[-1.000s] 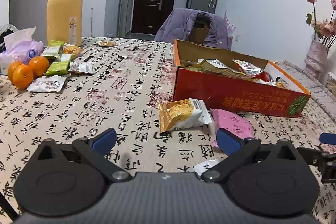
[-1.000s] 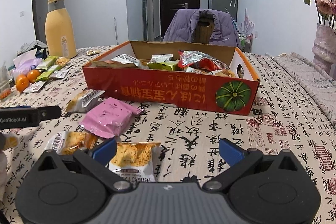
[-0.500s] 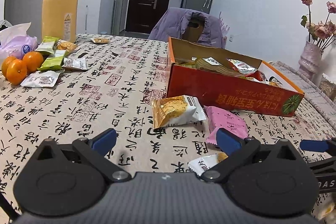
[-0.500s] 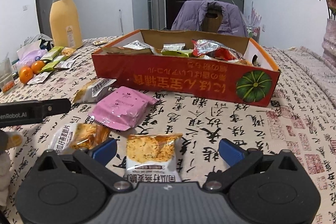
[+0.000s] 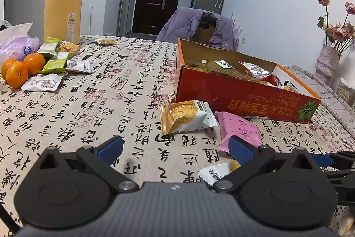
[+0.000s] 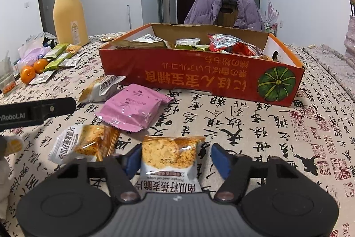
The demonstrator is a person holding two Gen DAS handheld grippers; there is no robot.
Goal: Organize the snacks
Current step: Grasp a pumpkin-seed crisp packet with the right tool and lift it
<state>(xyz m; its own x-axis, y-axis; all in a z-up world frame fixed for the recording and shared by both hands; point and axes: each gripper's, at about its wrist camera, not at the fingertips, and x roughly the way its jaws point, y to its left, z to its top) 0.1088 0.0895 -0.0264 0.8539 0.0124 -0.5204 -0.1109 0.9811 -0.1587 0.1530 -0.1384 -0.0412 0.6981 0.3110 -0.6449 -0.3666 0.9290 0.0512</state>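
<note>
Right wrist: fingers (image 6: 218,159) astride crisp packet (image 6: 169,156).

Both wrist views sit low over the counter (image 5: 99,90), looking toward the far door. The left view stands further left, with the red box (image 5: 239,97) at right; the right view faces it squarely — both share box and pink packet (image 6: 133,108).

The room is bright with soft, even light from above. The table (image 5: 93,90) shows only faint shadows under the snacks. Both pictures look sharp but bend round at the dark corners.
</note>
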